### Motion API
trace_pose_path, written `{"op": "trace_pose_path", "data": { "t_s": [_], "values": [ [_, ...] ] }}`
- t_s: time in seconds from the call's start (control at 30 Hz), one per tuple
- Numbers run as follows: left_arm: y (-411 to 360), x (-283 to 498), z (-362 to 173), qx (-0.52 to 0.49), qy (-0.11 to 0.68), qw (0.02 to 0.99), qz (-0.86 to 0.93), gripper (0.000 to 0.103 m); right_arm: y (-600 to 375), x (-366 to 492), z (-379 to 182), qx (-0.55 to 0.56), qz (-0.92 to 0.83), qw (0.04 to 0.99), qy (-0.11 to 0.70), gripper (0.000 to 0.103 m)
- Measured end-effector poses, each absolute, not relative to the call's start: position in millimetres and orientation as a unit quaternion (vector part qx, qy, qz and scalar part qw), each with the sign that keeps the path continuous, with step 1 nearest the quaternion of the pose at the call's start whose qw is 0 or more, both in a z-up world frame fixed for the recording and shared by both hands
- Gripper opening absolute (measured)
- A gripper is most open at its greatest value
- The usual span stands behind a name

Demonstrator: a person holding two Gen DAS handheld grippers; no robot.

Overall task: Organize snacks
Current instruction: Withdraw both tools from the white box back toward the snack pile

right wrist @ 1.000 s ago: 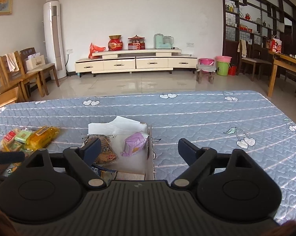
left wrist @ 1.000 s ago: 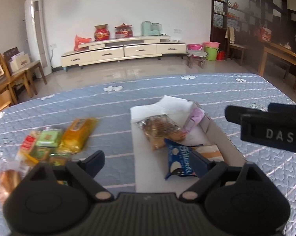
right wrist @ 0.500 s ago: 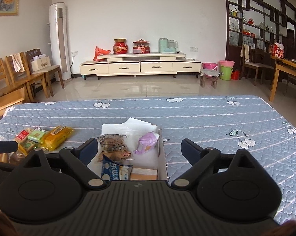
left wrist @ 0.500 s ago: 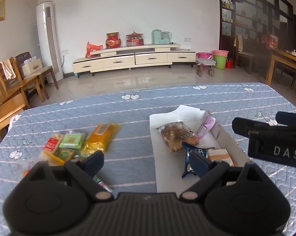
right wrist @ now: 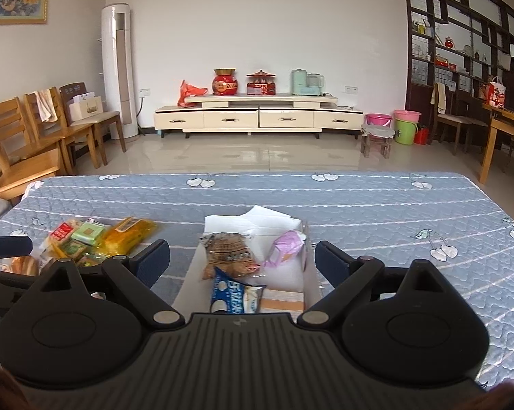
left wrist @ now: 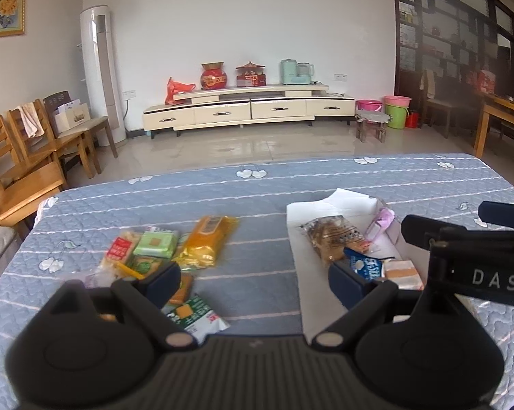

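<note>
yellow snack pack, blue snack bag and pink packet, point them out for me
yellow snack pack (left wrist: 207, 241), left wrist view, middle of wrapper
blue snack bag (right wrist: 232, 296), right wrist view, printed front
pink packet (right wrist: 286, 248), right wrist view, its middle

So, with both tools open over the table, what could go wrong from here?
1. The loose snack pile overlaps itself, so the left tool may pinch two packets, or crush the yellow packet.
2. The white box already holds several packets near its front; another dropped there could slide out.
3. The right tool hangs close beside the left; they might collide.
</note>
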State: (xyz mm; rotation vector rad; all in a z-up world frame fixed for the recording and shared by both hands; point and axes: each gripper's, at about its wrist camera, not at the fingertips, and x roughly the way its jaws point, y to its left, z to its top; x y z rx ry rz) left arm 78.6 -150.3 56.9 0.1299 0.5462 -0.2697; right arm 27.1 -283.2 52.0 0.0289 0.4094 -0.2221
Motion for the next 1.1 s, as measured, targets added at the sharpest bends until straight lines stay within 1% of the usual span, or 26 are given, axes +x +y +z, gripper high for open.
{"op": "trace_pose_path", "data": {
  "t_s": [1.1],
  "values": [
    [-88,80,49,0.048,0.273,0.958,-0.079,0.093,-250,18,57,-0.004,-0.05,0.976,0.214,0.103]
  ]
}}
